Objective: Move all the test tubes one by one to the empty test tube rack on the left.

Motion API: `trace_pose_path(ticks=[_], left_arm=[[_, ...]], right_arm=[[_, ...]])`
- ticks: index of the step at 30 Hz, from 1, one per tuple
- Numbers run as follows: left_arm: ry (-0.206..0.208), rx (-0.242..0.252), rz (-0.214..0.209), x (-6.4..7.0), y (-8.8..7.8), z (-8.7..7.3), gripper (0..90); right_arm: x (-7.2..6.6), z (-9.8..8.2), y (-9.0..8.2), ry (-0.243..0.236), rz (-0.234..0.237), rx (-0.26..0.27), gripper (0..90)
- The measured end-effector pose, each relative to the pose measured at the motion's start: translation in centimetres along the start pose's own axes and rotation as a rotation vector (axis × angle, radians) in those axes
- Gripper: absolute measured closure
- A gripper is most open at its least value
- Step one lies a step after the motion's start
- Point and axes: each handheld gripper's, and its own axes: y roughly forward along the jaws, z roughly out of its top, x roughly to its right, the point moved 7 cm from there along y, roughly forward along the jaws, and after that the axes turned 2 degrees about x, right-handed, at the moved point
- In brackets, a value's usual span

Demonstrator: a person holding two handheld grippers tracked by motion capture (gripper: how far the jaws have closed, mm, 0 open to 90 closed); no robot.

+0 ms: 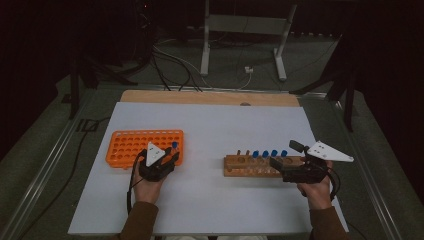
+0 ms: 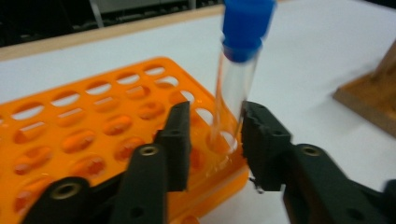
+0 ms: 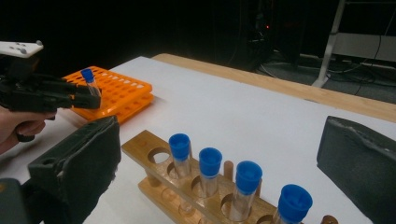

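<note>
— What am I seeing on the table (image 1: 210, 200)?

— The orange rack (image 2: 70, 135) is holding one blue-capped tube (image 2: 236, 79) in a corner hole; my left gripper (image 2: 212, 140) is standing spread around it.

— And my right gripper (image 3: 224, 158)?

— It is gaping wide near the wooden rack (image 3: 187, 191).

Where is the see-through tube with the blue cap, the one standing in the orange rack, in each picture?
High view: the clear glass tube with the blue cap is left of centre, at the near right corner of the orange plastic rack.
Left gripper view: tube at centre, between the open left claw.
Right gripper view: tube far left, small.
Shared landmark: the orange rack.
</note>
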Motion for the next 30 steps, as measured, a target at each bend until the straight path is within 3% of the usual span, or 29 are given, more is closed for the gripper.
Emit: trace_pose_path(ticks=[4, 8, 19, 22, 23, 26, 30], left_arm=[[-0.003, 0.061, -0.012, 0.1, -0.7, 1.2, 60.8], [0.014, 0.043, -0.021, 0.2, -0.7, 1.3, 77.2], [0.008, 0.004, -0.046, 0.1, -0.7, 0.7, 78.2], [-0.004, -0.004, -0.054, 0.1, -0.7, 0.6, 76.5], [-0.019, -0.004, -0.068, 0.2, -0.8, 0.5, 68.5], [-0.044, 0.009, -0.077, 0.1, -1.2, 0.8, 57.2], [-0.091, 0.028, -0.116, 0.0, -2.1, 1.3, 46.5]], right_arm=[[0.1, 0.1, -0.1, 0.004, -0.003, 0.003, 0.0], [0.4, 0.1, -0.3, 0.009, -0.01, 0.005, 0.0], [1.9, -0.7, -0.7, 0.011, -0.066, -0.025, 0.6], [2.3, -1.0, -0.6, 0.019, -0.075, -0.033, 1.4], [2.6, -1.3, -0.5, 0.02, -0.087, -0.041, 4.1], [3.1, -1.8, -0.4, 0.024, -0.106, -0.053, 6.4], [3.8, -2.4, -0.2, 0.035, -0.124, -0.068, 14.3]])
